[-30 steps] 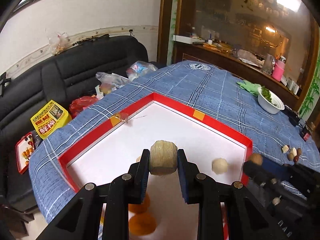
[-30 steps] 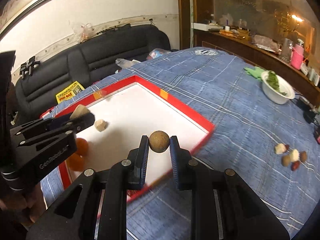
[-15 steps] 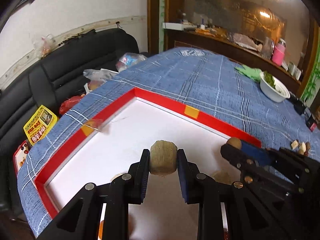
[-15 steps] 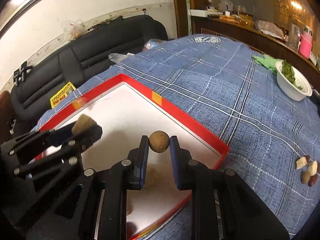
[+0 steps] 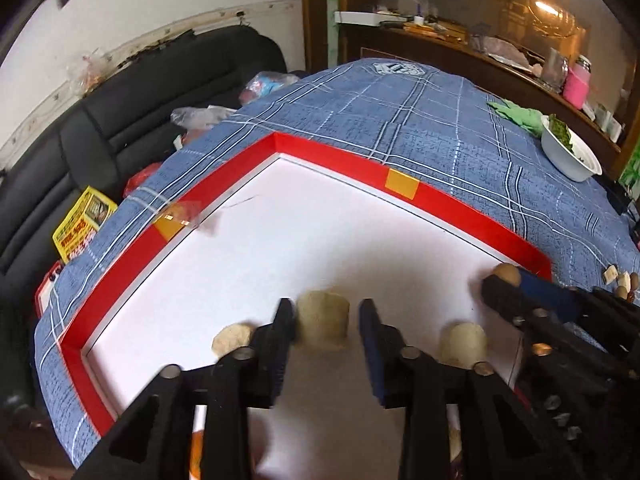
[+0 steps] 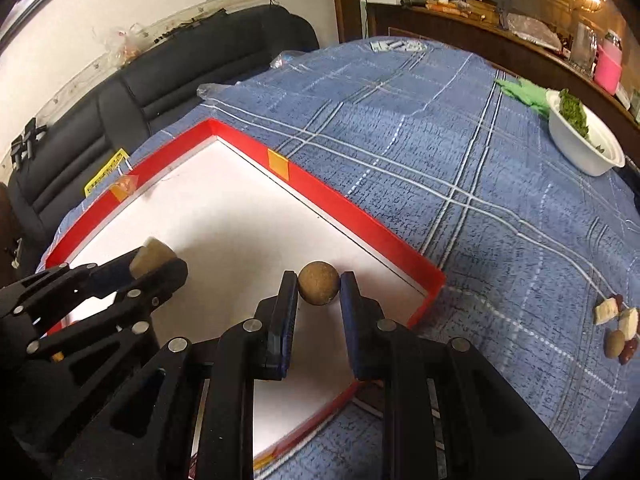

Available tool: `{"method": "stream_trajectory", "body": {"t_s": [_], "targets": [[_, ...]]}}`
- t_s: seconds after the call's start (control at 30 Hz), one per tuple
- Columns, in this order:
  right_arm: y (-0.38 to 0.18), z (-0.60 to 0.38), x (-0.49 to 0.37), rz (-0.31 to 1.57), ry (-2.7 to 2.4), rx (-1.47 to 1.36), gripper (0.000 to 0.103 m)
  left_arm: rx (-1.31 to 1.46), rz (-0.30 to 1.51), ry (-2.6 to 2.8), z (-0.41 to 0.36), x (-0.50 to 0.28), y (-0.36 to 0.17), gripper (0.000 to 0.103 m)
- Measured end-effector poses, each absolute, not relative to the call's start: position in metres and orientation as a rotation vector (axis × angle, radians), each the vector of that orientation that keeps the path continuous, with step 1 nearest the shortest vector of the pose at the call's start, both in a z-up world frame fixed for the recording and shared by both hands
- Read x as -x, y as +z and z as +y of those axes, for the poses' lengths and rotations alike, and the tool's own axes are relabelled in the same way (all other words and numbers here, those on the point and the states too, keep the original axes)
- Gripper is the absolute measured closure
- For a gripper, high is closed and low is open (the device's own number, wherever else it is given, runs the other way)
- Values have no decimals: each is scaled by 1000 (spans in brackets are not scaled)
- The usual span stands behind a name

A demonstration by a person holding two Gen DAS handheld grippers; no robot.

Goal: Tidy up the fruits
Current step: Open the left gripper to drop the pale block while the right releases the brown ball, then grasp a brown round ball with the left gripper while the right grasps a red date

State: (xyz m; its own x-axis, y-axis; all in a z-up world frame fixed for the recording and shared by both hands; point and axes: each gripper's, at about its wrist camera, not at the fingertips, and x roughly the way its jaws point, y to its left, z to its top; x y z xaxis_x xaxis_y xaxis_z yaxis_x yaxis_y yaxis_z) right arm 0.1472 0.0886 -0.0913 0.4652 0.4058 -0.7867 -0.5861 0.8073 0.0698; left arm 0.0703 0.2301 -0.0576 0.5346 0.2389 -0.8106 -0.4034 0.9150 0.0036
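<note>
The left gripper (image 5: 326,322) has just been opening its jaws, and the tan lump (image 5: 322,319) sits between them on the white floor of the tray (image 5: 472,214). There is a gap on the right side of the lump, and the left finger is right up against it. The right gripper (image 6: 319,290) is closed tight on a small brown ball (image 6: 319,288), held over the tray near its red corner. Two more pale lumps lie on the tray floor, one (image 5: 233,338) left of the left gripper and one (image 5: 463,345) to its right. The tray rests on a blue checked cloth (image 6: 460,152). Far off on the cloth stand a white bowl (image 6: 580,148) with green leaves and a little pile of bits (image 6: 618,330).
</note>
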Motion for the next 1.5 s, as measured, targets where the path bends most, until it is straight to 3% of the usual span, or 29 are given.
{"method": "stream_trajectory", "body": {"t_s": [0.1,0.13,0.23,0.53,0.87,1.43,1.5], "targets": [[-80,78,-139,874,608,206,76,215,934,390,228,-63,-51,39],[-74,73,-134,860,606,202,69,218,926,393,227,-60,-47,36],[-59,57,-120,824,614,181,61,232,893,396,223,-47,-35,36],[-37,-51,-67,747,524,115,61,314,701,336,178,1,1,36],[-55,-183,-91,794,261,0,61,155,775,96,74,-18,-21,35],[-83,-164,-189,835,204,163,62,118,820,-29,42,-45,-44,35],[-85,-162,-194,837,202,162,68,125,821,-36,40,-51,-46,35]]}}
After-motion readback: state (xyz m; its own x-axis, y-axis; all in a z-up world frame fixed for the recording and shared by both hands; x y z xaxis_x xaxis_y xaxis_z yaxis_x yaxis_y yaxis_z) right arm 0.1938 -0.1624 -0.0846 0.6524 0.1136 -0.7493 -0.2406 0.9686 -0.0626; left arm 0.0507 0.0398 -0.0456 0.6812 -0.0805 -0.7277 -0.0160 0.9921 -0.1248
